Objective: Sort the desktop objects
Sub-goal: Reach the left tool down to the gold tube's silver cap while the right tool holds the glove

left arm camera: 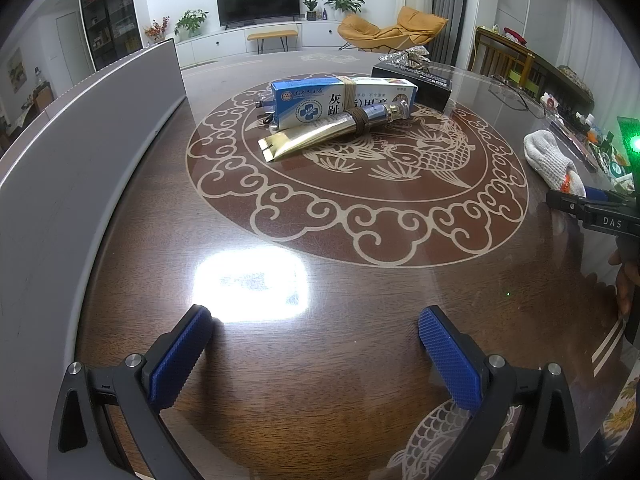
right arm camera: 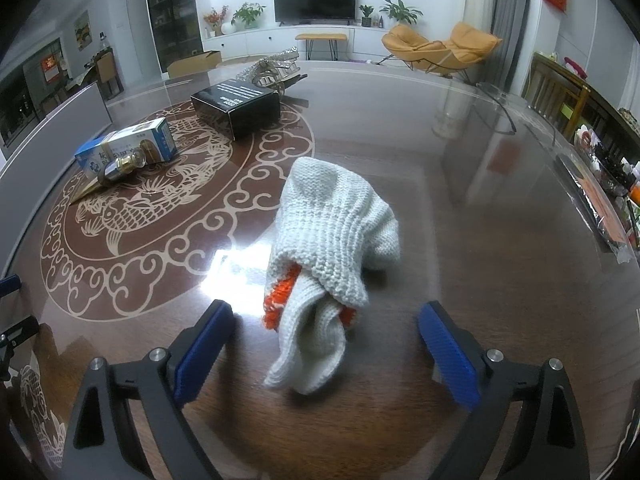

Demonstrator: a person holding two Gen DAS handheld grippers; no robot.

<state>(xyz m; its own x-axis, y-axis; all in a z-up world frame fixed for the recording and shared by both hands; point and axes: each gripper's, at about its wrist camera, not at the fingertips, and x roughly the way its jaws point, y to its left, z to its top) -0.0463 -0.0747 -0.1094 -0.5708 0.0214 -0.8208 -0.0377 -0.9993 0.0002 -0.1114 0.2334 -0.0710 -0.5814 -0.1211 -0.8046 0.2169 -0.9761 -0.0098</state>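
From where I stand the sorting looks barely under way, as far as I can judge. The white knit glove (right arm camera: pixel 332 236), with its orange trim, lies crumpled on the table (right arm camera: pixel 480 240) just ahead of the right tool (right arm camera: pixel 326 346), whose jaws stand wide apart either side of the cuff, pads clear of it, so the glove is loose, not gripped. The left tool (left arm camera: pixel 316 344) hangs spread and empty over bare tabletop.

Seen from the left tool, the rest sits toward twelve o'clock: a blue-and-white medicine box (left arm camera: pixel 320 102) with a gold tube (left arm camera: pixel 320 134) leaning across its front, a band wound around the tube. Behind them, toward one o'clock, is a black box (left arm camera: pixel 416 80) with a crinkled silver wrapper (left arm camera: pixel 410 56) beyond it. Nothing appears grouped into any set place, so all of these probably remain to be handled. A pair of glasses (left arm camera: pixel 516 92) rests at two o'clock.

The table is dark wood under a glossy sheet, inlaid with a fish ringed by cloud scrolls, and catches a bright ceiling glare. A grey panel (left arm camera: pixel 88 128) stands along its left edge. Beyond are a television (left arm camera: pixel 258 2) on a white cabinet, potted plants, an orange lounge chair (left arm camera: pixel 392 28) and grey curtains.
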